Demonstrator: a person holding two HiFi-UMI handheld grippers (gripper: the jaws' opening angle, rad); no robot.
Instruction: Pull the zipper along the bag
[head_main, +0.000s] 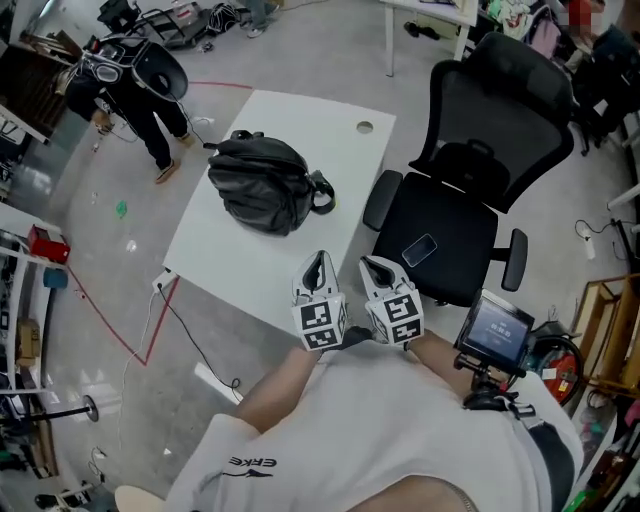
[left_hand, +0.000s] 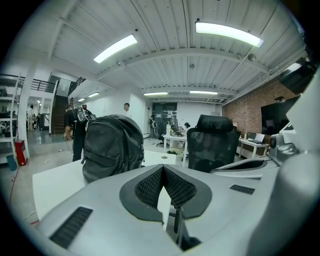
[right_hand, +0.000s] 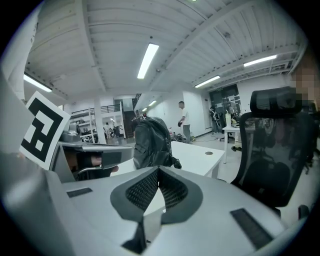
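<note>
White rectangular tabletop fills the upper middle of the frame and carries one black soft backpack; its zipper is too small to make out. Two grippers sit at lower centre, left gripper and right gripper, each with jaws closed on nothing.

Long ceiling strip lights at one and ten o'clock lit the room brightly and evenly, with soft shadows. Both gripper views bulged like a fisheye, black at the corners, their nearest surfaces soft. The head view was sharp.
</note>
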